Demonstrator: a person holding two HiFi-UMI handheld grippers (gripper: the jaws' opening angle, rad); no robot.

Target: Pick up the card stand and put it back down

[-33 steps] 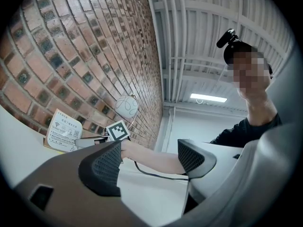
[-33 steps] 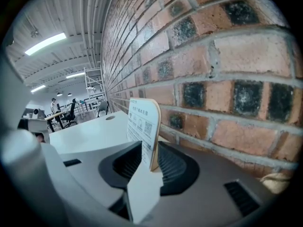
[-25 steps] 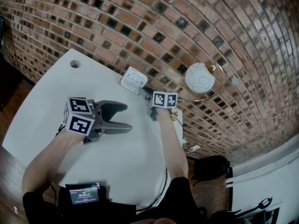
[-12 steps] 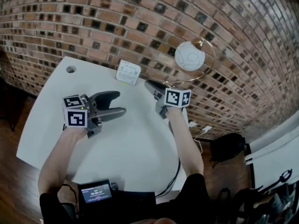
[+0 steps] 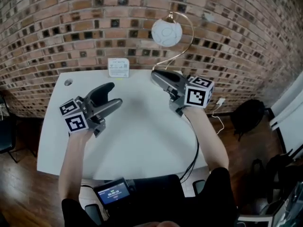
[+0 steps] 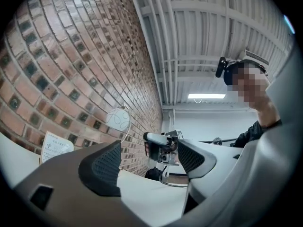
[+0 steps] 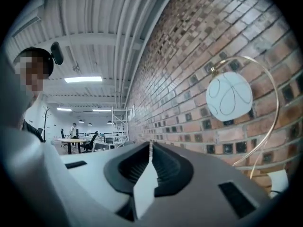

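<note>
Brick wall (image 5: 85, 27) ran along the back of the white table (image 5: 142, 141). The card stand (image 5: 118, 67) stood upright at the table's far edge, right against the bricks, with nothing touching it.

I had the left gripper (image 5: 113, 94) in front of the card stand and slightly to its left, clear of it. In the left gripper view its two dark ribbed pads (image 6: 102, 167) stood wide apart with nothing held between them. Through the gap I could see only the bare tabletop and, further off, the other tool. The card stand showed at the left edge of that view, outside the jaws.

I had the right gripper (image 5: 155, 74) to the right of the card stand, near it but not in contact, its nose pointed roughly toward the stand. Its jaws had just been closing, and the right gripper view showed the tips meeting with nothing caught between them.

A round white lamp globe (image 5: 166, 32) on a curved brass arm hung above and to the right of the card stand, close to the wall. A small round hole (image 5: 68, 82) sat in the tabletop to the left of the stand. Well away from the stand, at the table's near edge, lay a small device with a lit screen (image 5: 112, 191). A thin cable (image 5: 195, 148) trailed off the table's right side.
</note>
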